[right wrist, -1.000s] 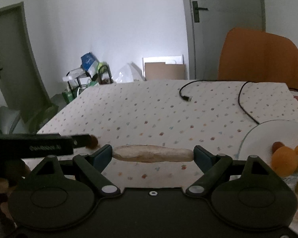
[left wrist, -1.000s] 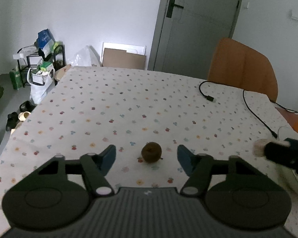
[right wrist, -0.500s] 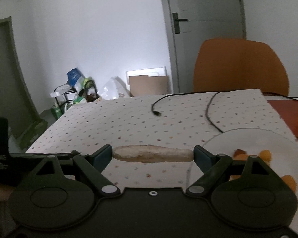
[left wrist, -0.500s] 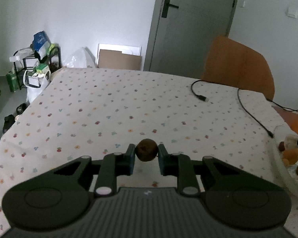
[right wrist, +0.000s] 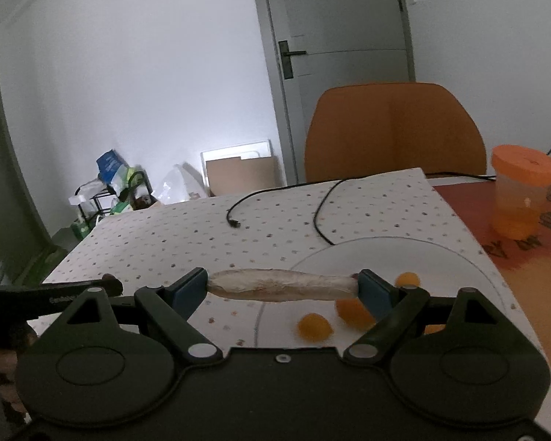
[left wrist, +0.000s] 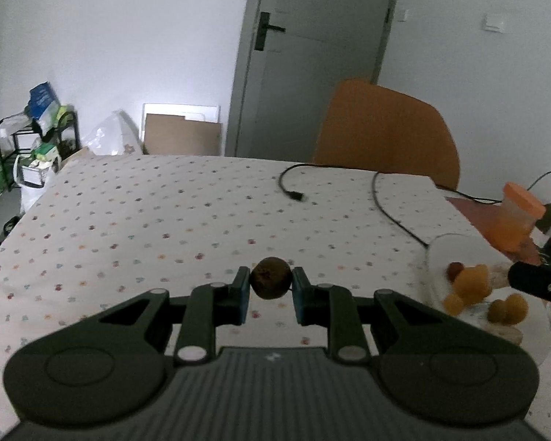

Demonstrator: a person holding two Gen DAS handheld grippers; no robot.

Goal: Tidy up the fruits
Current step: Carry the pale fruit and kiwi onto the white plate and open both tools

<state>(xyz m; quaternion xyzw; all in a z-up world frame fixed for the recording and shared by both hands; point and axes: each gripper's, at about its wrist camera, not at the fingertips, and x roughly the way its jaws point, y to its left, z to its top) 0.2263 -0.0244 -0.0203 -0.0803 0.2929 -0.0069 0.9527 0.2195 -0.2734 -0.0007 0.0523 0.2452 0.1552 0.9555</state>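
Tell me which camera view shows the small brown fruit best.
The left wrist view: the brown fruit sits centered and unobstructed between the pads of the left claw, above the tablecloth. The right wrist view shows only a brown sliver beside that claw's dark side.

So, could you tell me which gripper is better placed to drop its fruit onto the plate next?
Right gripper: its long pale fruit hangs over the plate.

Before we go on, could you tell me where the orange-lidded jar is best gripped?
Probably around the clear wall of the orange-lidded jar, just under the wider lid, approaching level from the tablecloth side. It stands upright, and the lid's overhang should stop it slipping down.
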